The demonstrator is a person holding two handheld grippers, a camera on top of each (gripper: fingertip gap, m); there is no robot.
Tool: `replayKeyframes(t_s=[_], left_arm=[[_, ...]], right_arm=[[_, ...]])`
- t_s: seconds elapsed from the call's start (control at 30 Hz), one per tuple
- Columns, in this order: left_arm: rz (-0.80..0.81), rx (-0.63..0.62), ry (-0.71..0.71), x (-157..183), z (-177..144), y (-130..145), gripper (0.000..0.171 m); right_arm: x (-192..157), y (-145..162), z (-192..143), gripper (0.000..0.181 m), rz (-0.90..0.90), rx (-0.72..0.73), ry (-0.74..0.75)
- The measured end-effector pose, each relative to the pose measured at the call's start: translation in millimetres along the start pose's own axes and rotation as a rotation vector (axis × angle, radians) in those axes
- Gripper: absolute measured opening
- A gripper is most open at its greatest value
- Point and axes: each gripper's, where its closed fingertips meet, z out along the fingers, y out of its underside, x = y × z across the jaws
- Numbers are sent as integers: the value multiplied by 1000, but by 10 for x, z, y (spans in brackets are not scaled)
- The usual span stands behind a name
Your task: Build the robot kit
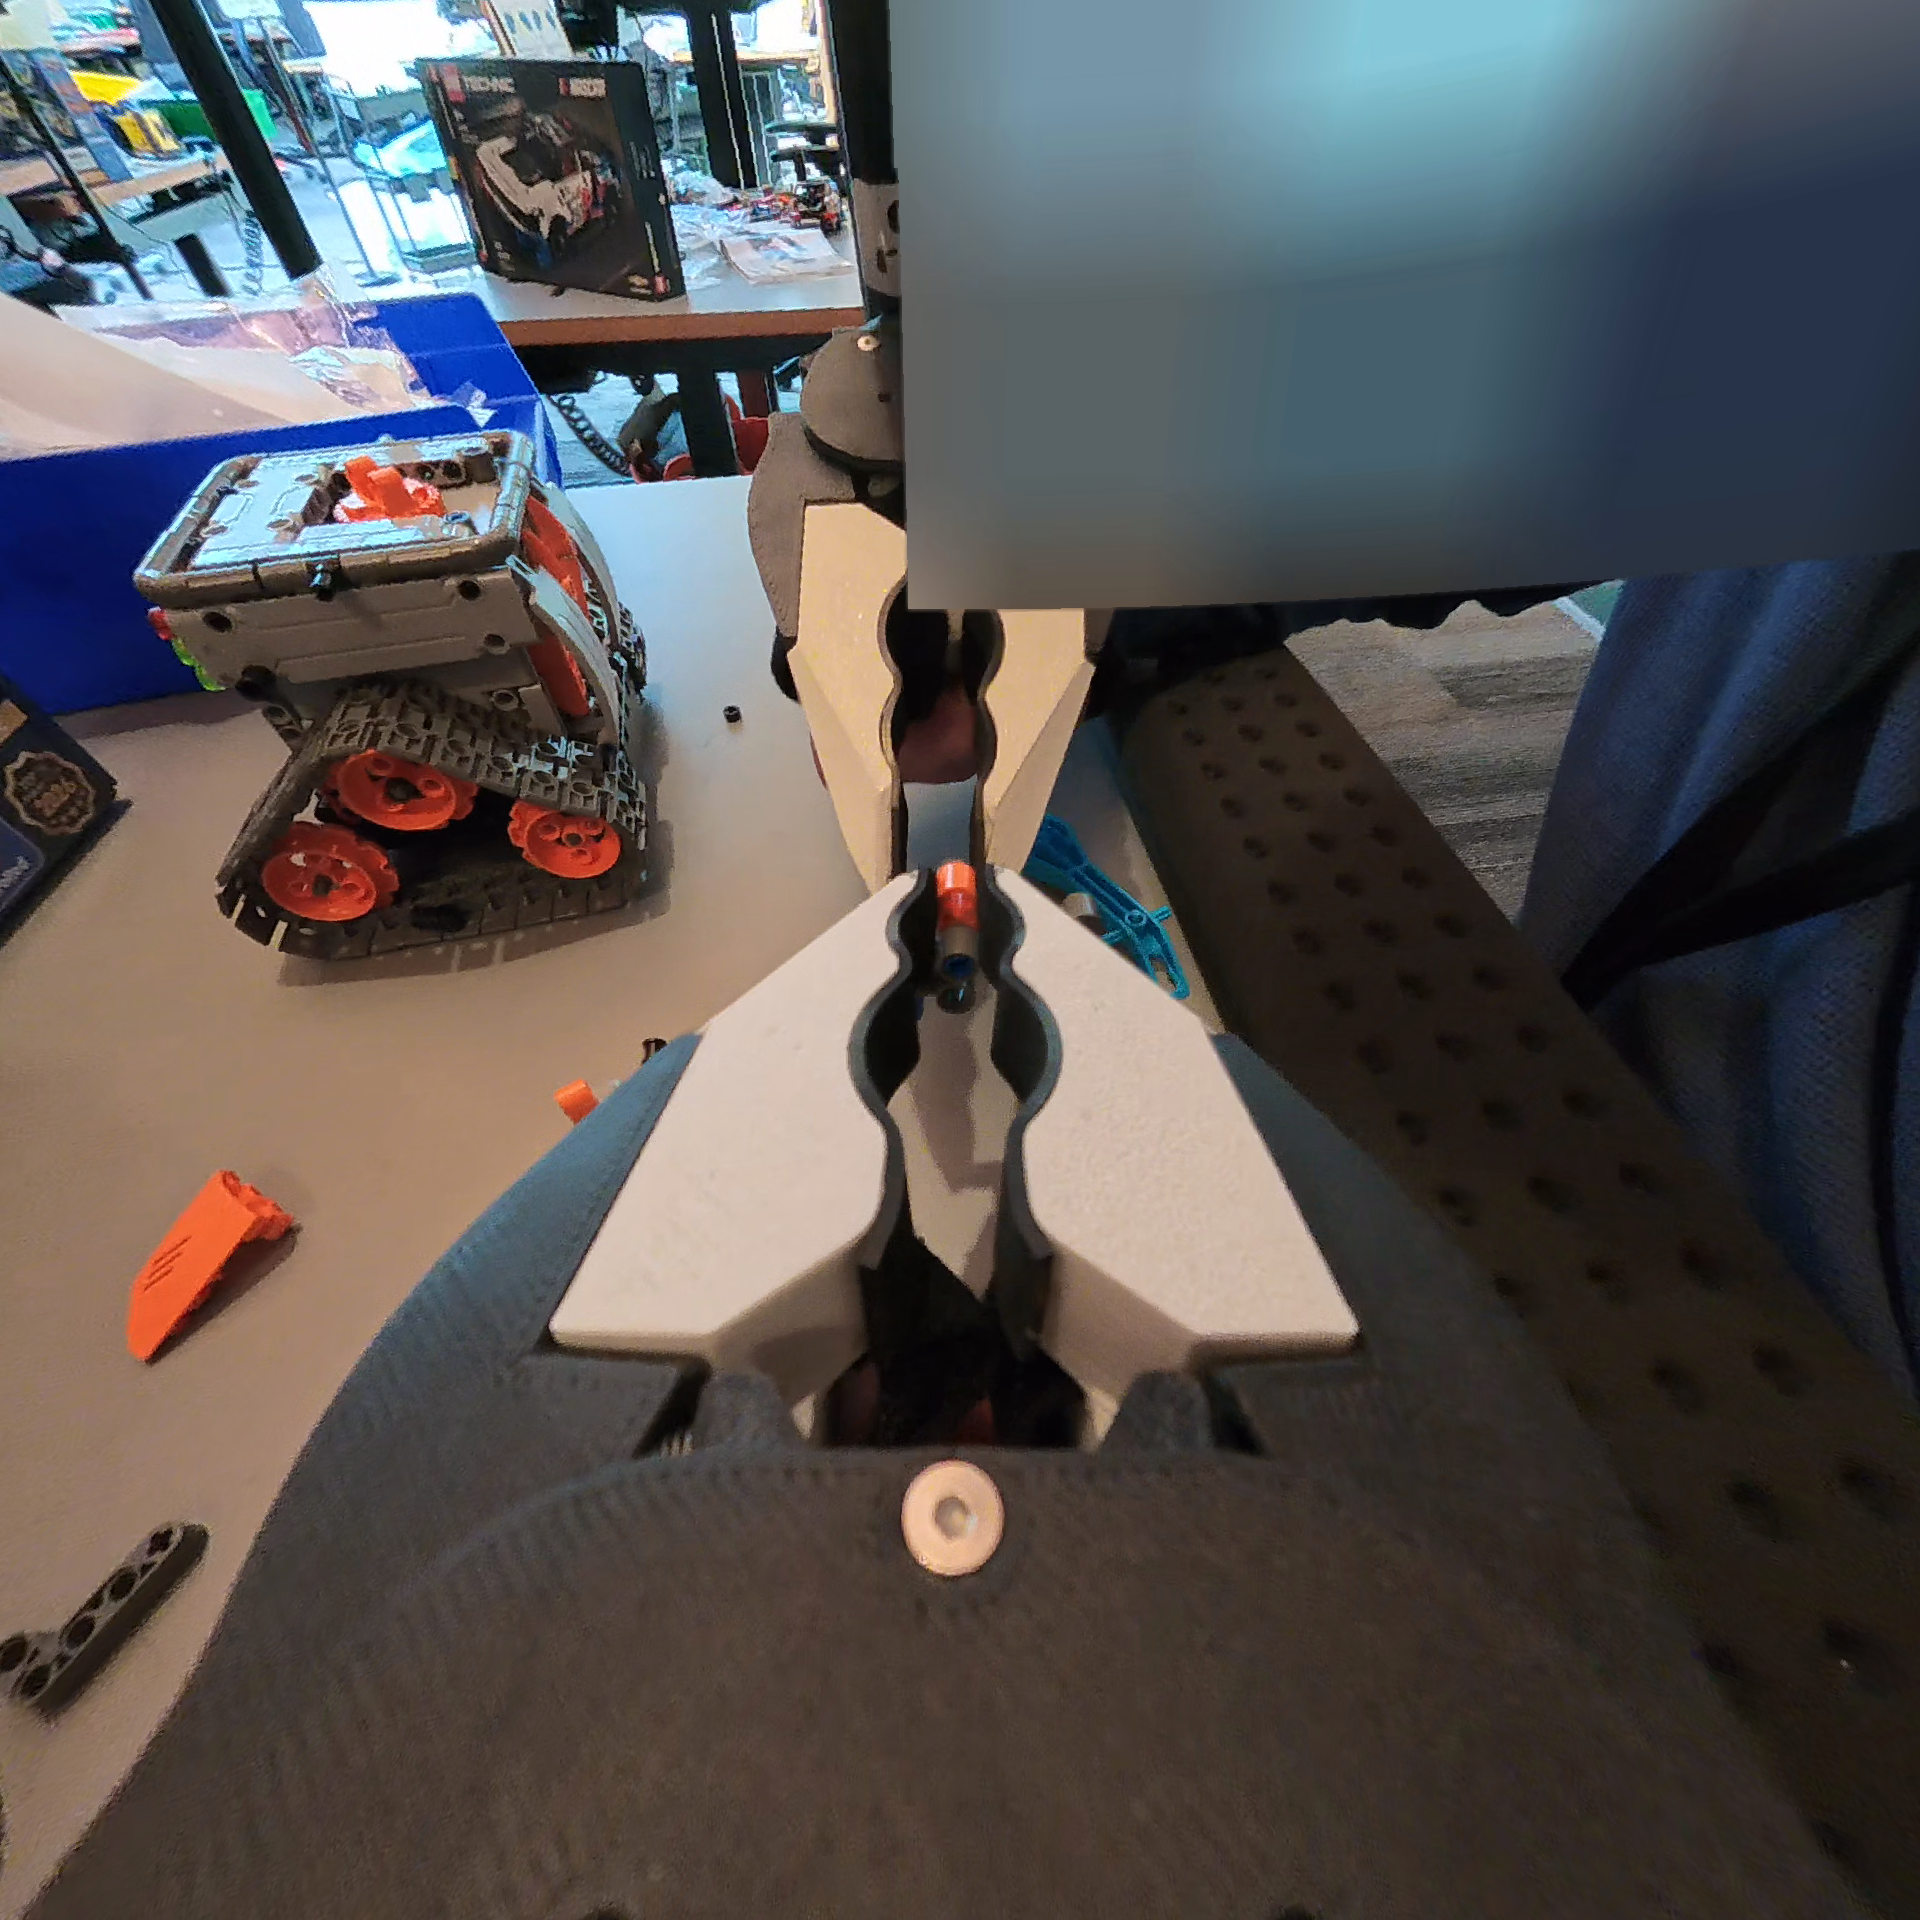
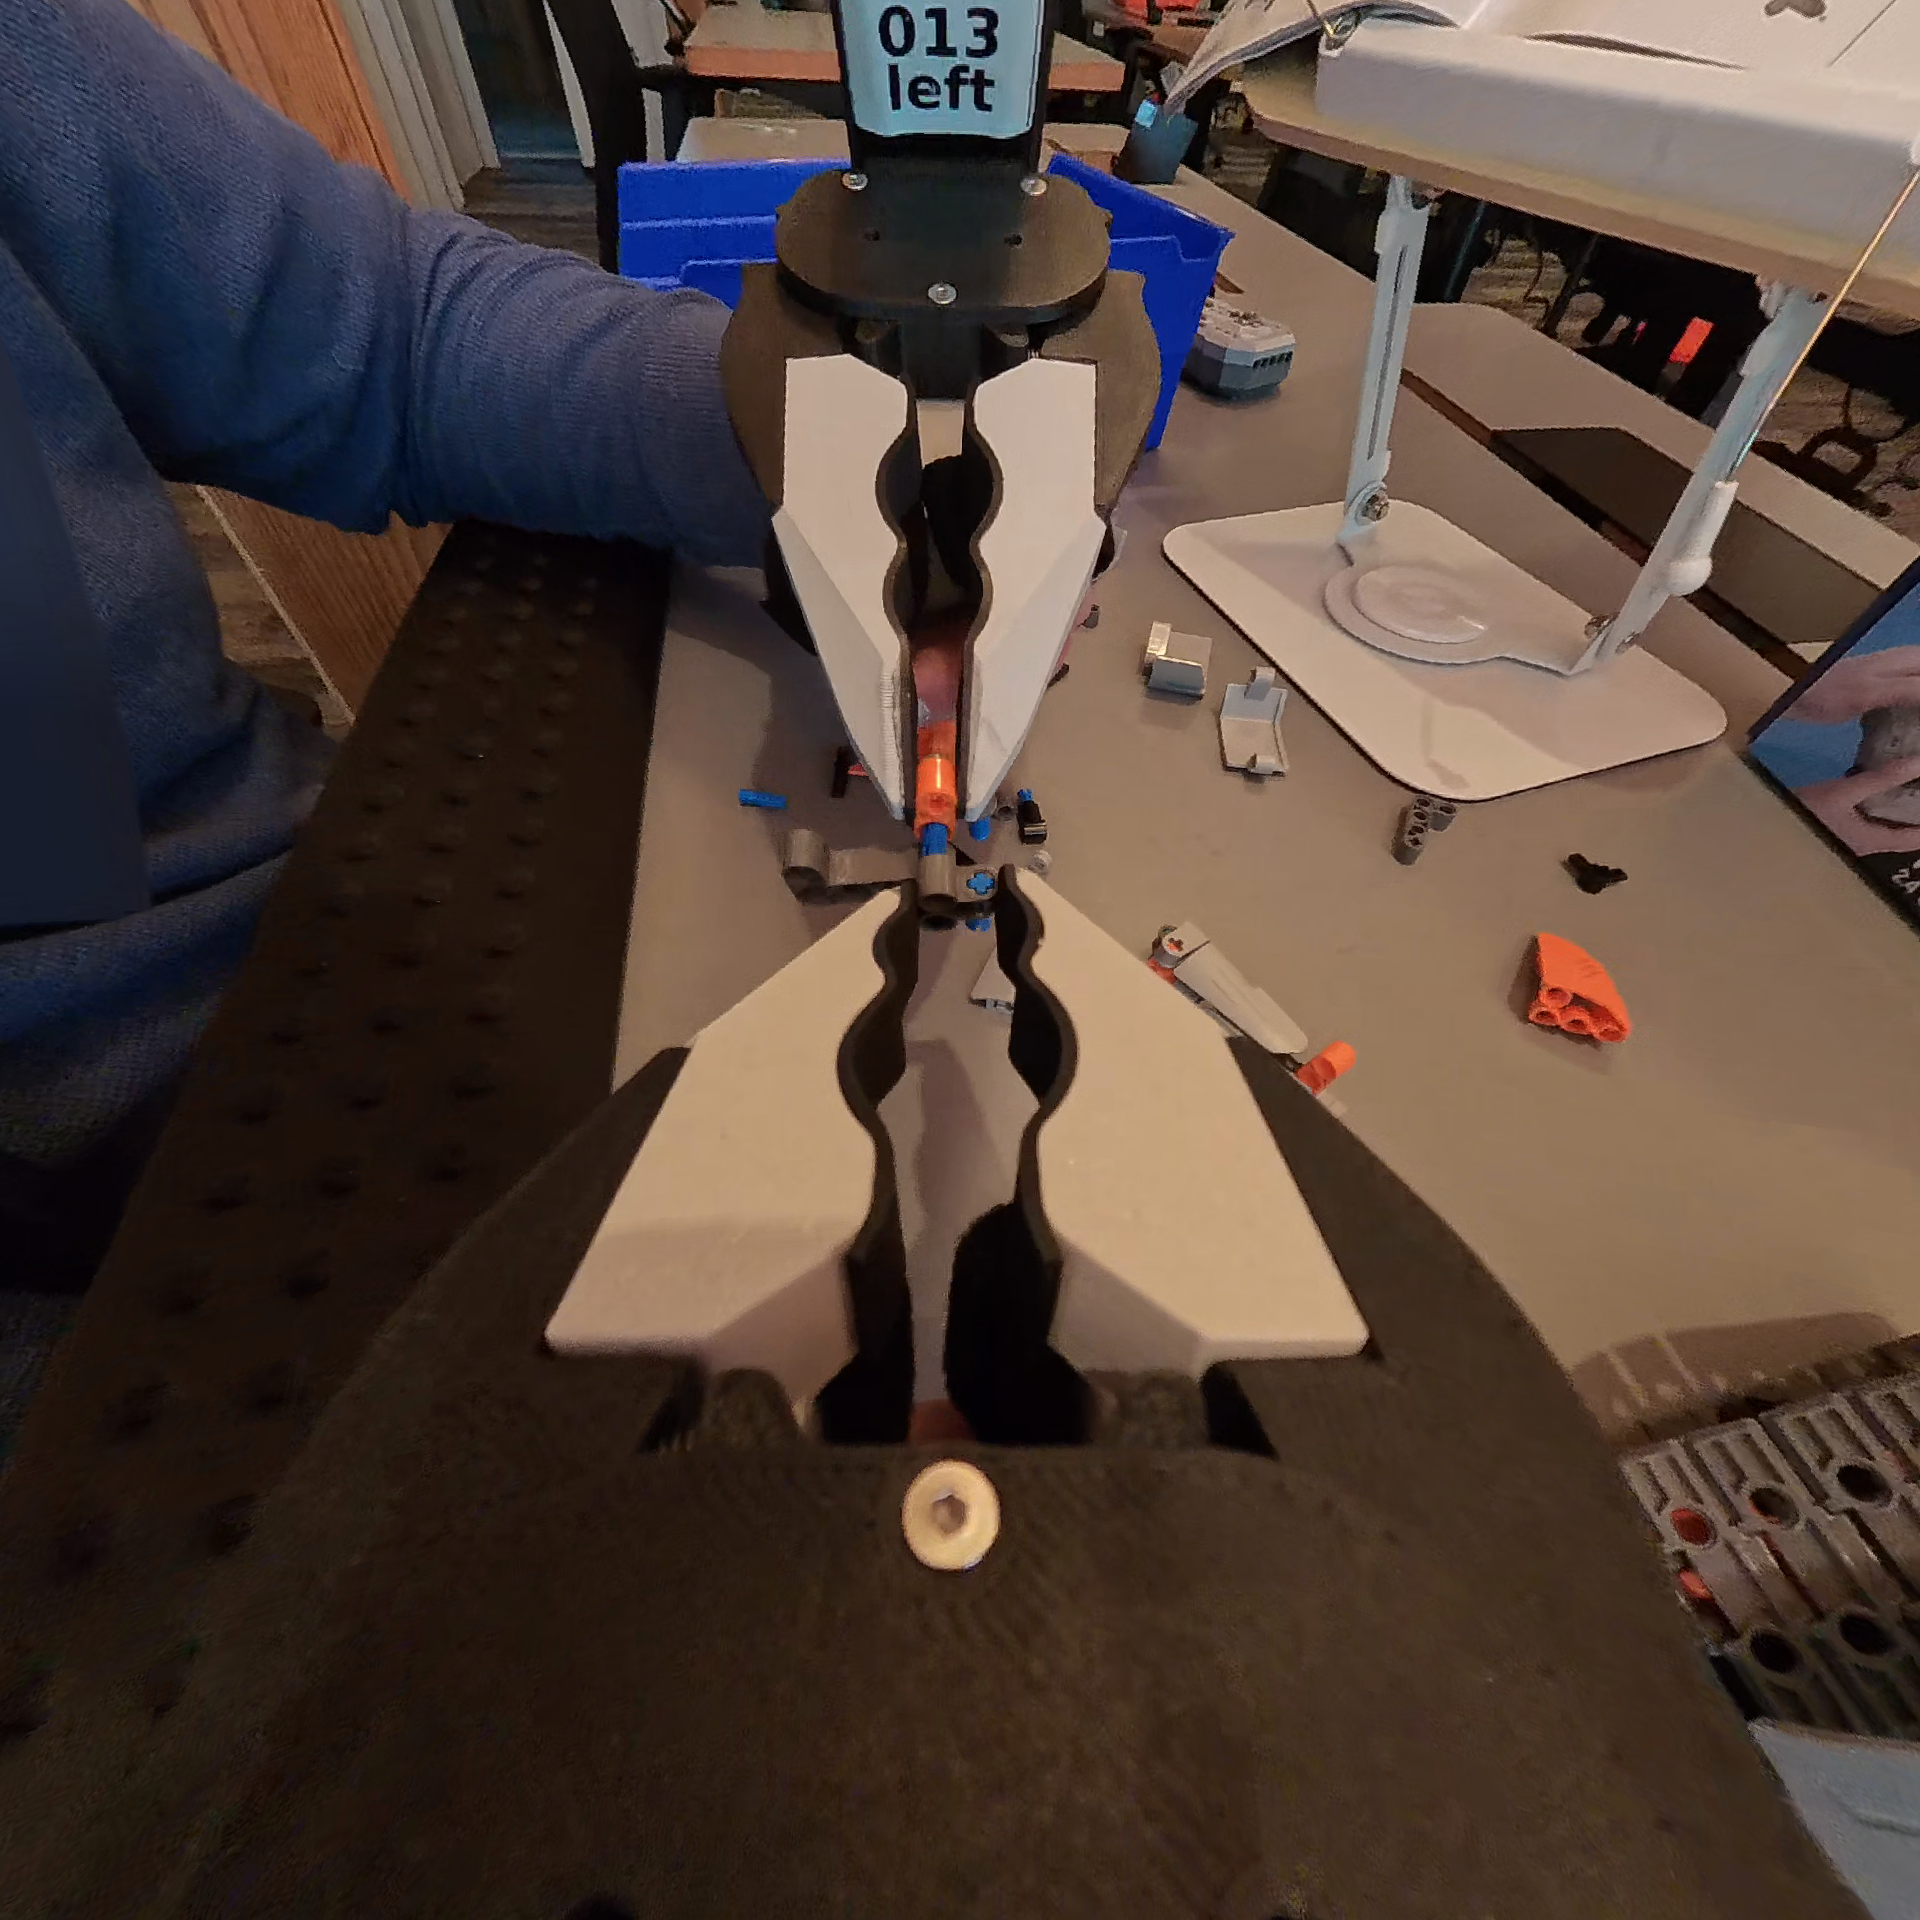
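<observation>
My two grippers meet tip to tip above the grey table. My left gripper is shut on a small orange piece, with a grey connector and a blue pin below it. In the right wrist view the left gripper is opposite me, holding the orange piece. My right gripper has its tips closed narrowly on the grey connector at the lower end of the same small assembly. In the left wrist view the right gripper points at me.
A tracked grey-and-orange model stands left, before a blue bin. Loose pieces lie about: an orange panel, grey parts, a dark beam. A white stand is at right. A black perforated mat and a person's blue sleeve are at left. The grippers are tip to tip, or close to it. The tracked grey-and-orange model is about equally far from each gripper, around 20 centimeters.
</observation>
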Motion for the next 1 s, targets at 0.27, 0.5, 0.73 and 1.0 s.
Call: replayKeyframes(t_s=[0.27, 0.5, 0.73, 1.0], left_arm=[[4, 50, -40, -7, 13, -54, 5], [46, 43, -81, -4, 43, -49, 6], [39, -92, -95, -26, 161, 200, 5], [2, -89, -103, -72, 180, 230, 5]], right_arm=[[16, -26, 9, 12, -19, 5, 33], [22, -9, 8, 12, -56, -20, 78], [30, 253, 62, 12, -76, -145, 78], [73, 305, 65, 12, -49, -152, 89]])
